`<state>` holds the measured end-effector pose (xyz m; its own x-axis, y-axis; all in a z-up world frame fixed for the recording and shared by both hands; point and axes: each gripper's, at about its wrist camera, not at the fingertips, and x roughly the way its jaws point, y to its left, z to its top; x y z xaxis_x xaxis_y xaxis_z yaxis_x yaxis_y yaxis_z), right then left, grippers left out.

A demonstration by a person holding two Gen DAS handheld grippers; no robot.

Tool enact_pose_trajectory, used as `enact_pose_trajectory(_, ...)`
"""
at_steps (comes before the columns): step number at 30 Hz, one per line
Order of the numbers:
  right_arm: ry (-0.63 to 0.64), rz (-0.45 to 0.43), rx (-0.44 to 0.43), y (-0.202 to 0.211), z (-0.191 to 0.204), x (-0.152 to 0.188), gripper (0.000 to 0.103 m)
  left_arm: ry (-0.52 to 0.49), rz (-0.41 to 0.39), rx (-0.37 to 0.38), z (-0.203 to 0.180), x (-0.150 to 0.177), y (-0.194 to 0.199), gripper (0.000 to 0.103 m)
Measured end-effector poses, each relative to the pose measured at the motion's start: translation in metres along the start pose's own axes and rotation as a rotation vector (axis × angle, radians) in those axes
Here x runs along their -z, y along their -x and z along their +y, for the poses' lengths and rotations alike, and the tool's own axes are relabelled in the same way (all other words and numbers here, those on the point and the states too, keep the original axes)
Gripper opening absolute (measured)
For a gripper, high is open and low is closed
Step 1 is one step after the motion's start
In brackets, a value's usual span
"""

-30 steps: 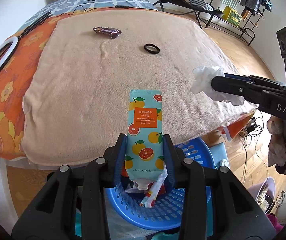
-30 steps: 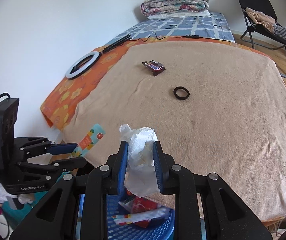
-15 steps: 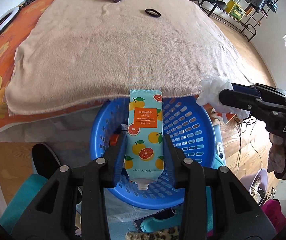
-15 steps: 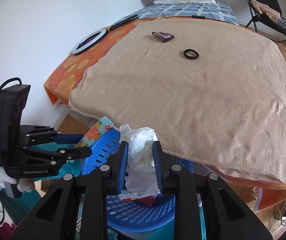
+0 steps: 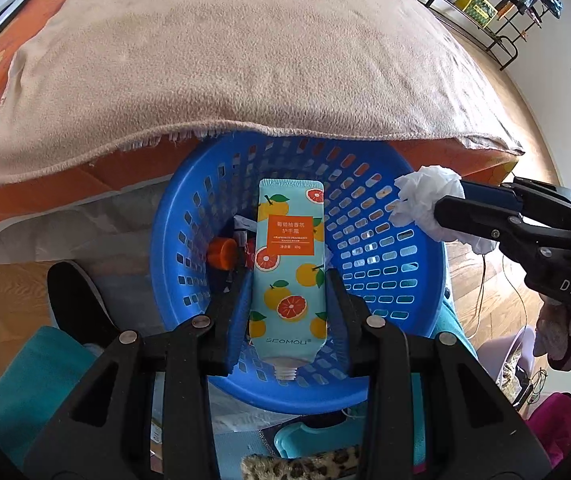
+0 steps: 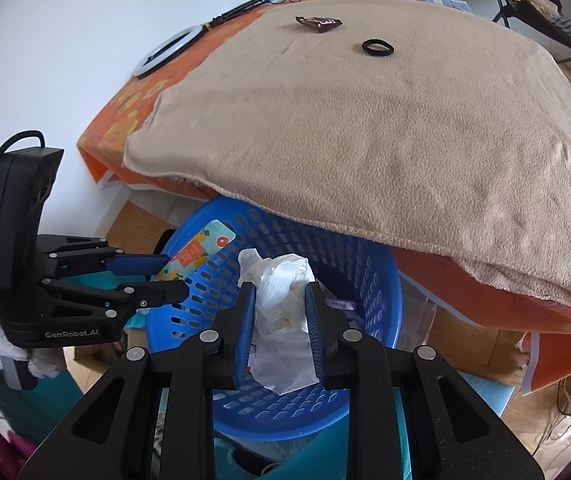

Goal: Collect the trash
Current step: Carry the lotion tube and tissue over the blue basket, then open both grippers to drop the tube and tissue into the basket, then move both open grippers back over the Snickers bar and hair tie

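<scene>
Left hand-held gripper (image 5: 288,292) clamped on a light-blue hand-cream tube printed w/ oranges & grapefruit slices (image 5: 290,268), held over the open mouth of the round blue slotted plastic basket (image 5: 385,248); tube's threaded neck points near, flat end far. Readable on tube: "SEOMOU" near the neck; orange label w/ Chinese text, "HAND CREAM".

Right hand-held gripper (image 6: 279,308) clamped on a crumpled white tissue wad (image 6: 281,300), also above the basket, right of the tube. Gripper bodies marked "GenRobot.AI" (left) and "DAS" (right).

Inside basket: orange cap (image 5: 221,254), a few wrappers.

Basket's far rim is tucked under the overhanging edge of the beige fleece blanket (image 6: 385,120) on the bed; near & side rims open from above.

Far on blanket: black hair-tie ring (image 6: 378,47), beyond it a dark purple snack wrapper (image 6: 319,23). White ring light (image 6: 165,52) far left on the orange floral sheet.
</scene>
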<state>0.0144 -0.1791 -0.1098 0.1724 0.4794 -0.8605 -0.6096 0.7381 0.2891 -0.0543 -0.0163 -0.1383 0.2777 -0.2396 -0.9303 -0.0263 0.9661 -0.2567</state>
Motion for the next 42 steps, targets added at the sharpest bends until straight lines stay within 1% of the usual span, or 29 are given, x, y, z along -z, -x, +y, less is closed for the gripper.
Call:
enact_pose_trajectory(14, -0.013, 0.046, 0.030, -0.020, -0.005, 0.007, 0.025, 0.004, 0.050, -0.022, 0.001, 0.004, -0.023, 0.036)
enact_pose_trajectory(16, -0.010, 0.060, 0.042, -0.023, -0.005, 0.007, 0.030, 0.009, 0.055, -0.030, 0.002, 0.003, -0.027, 0.037)
enact_pose_trajectory(18, -0.013, 0.071, 0.050, -0.027, -0.004, 0.007, 0.034, 0.021, 0.062, -0.032, 0.005, 0.002, -0.030, 0.041)
enact_pose_trajectory(20, -0.019, 0.079, 0.061, -0.030, -0.005, 0.008, 0.042, 0.029, 0.061, -0.041, 0.007, 0.002, -0.032, 0.046)
enact_pose_trajectory(22, -0.025, 0.080, 0.071, -0.030, -0.007, 0.008, 0.056, 0.032, 0.061, -0.044, 0.007, 0.003, -0.032, 0.046)
enact_pose_trajectory(24, -0.031, 0.079, 0.079, -0.029, -0.008, 0.008, 0.059, 0.037, 0.057, -0.047, 0.009, 0.003, -0.032, 0.046)
enact_pose_trajectory(32, -0.044, 0.081, 0.115, -0.025, -0.012, 0.007, 0.061, 0.051, 0.057, -0.052, 0.012, 0.000, -0.029, 0.046)
enact_pose_trajectory(34, -0.042, 0.077, 0.126, -0.024, -0.012, 0.006, 0.061, 0.051, 0.056, -0.052, 0.012, 0.000, -0.029, 0.051)
enact_pose_trajectory(35, -0.041, 0.076, 0.131, -0.023, -0.012, 0.005, 0.061, 0.052, 0.051, -0.053, 0.012, 0.000, -0.028, 0.060)
enact_pose_trajectory(36, -0.039, 0.074, 0.134, -0.022, -0.012, 0.004, 0.061, 0.053, 0.043, -0.054, 0.012, 0.000, -0.027, 0.063)
enact_pose_trajectory(42, -0.029, 0.054, 0.146, -0.012, -0.009, -0.001, 0.062, 0.052, 0.023, -0.045, 0.010, -0.006, -0.017, 0.063)
